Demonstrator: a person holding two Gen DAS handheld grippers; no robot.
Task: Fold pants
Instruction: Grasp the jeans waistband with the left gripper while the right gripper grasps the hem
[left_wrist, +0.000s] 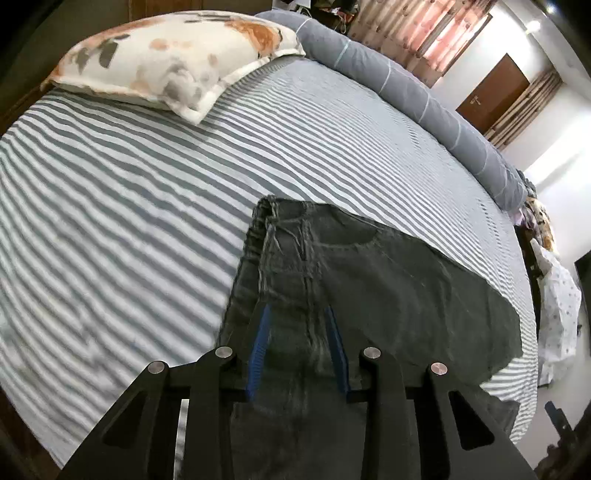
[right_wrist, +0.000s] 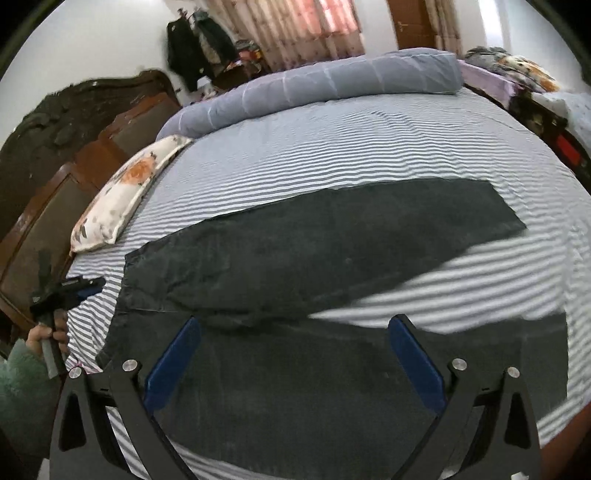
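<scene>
Dark grey jeans (right_wrist: 295, 240) lie flat on the striped bed sheet (right_wrist: 369, 140), waistband to the left, the two legs spread apart toward the right. My right gripper (right_wrist: 295, 319) hovers wide open over the crotch and the near leg, with nothing pinched. In the left wrist view the jeans (left_wrist: 388, 288) show their waistband, frayed threads and a front pocket. My left gripper (left_wrist: 297, 310) stands over the waistband with its blue pads narrowly apart and flat denim visible between them. The right wrist view shows this left gripper (right_wrist: 94, 284) at the pants' left edge, held by a hand (right_wrist: 40, 339).
A floral pillow (left_wrist: 177, 62) lies at the head of the bed, against the wooden headboard (right_wrist: 74, 147). A rolled grey duvet (left_wrist: 424, 96) runs along the far side. Bedding and clutter sit beyond the bed's foot (left_wrist: 557, 302). A green fleecy sleeve (right_wrist: 22, 380) shows at the lower left.
</scene>
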